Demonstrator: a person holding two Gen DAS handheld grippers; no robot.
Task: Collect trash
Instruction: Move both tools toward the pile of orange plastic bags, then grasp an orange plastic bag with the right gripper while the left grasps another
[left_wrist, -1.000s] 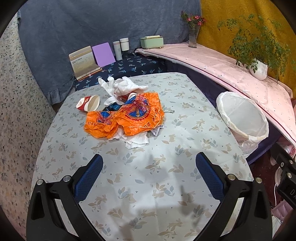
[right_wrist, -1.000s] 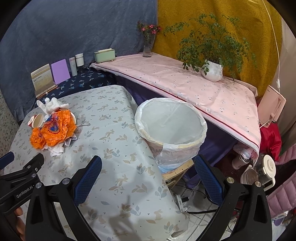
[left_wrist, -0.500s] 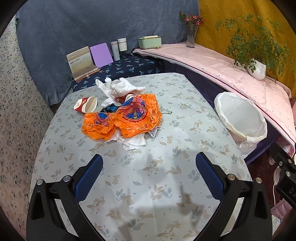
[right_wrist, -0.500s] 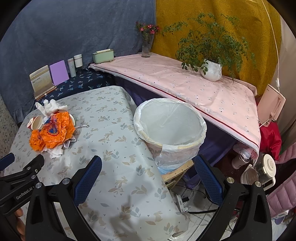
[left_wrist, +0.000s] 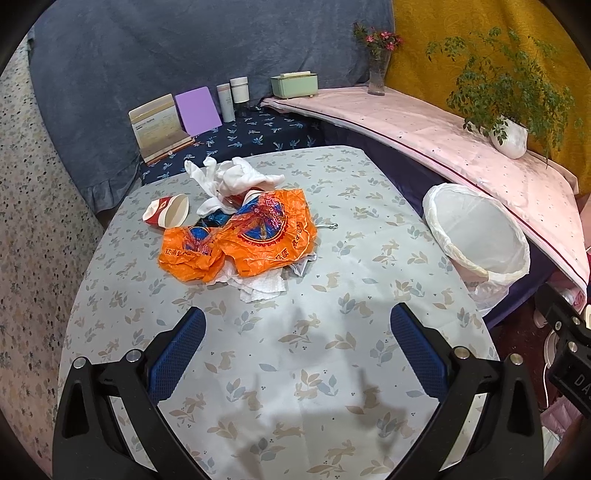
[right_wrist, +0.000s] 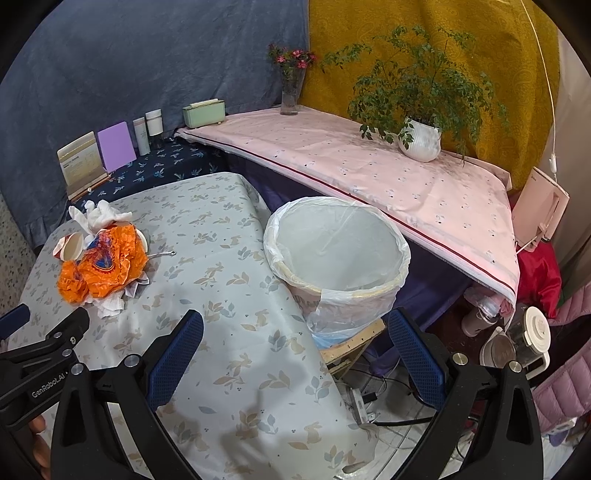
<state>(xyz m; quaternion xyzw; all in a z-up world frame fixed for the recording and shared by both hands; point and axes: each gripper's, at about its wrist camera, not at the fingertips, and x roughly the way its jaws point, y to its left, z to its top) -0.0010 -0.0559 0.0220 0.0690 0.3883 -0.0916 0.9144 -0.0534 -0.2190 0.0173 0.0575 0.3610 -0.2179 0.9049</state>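
A heap of trash lies on the table: crumpled orange plastic bags (left_wrist: 255, 236) (right_wrist: 103, 266), white tissues (left_wrist: 236, 177) (right_wrist: 98, 216), a tipped paper cup (left_wrist: 168, 216) (right_wrist: 70, 245) and white paper (left_wrist: 260, 284) under the bags. A bin lined with a white bag (left_wrist: 476, 232) (right_wrist: 336, 251) stands off the table's right edge. My left gripper (left_wrist: 295, 347) is open, hovering over the table short of the heap. My right gripper (right_wrist: 293, 349) is open with nothing in it, above the table's right edge in front of the bin.
The table (left_wrist: 332, 369) wears a leaf-print cloth. Behind it a dark shelf holds a card stand (left_wrist: 159, 125), a purple board (left_wrist: 195, 110) and bottles (left_wrist: 232, 96). A pink-covered ledge (right_wrist: 369, 162) carries a potted plant (right_wrist: 421, 140), vase (right_wrist: 291, 92) and green box (right_wrist: 203, 110). Cables and containers lie on the floor (right_wrist: 517, 332).
Both views have drawn back a little: the trash heap and bin look slightly farther. Both grippers stay open.
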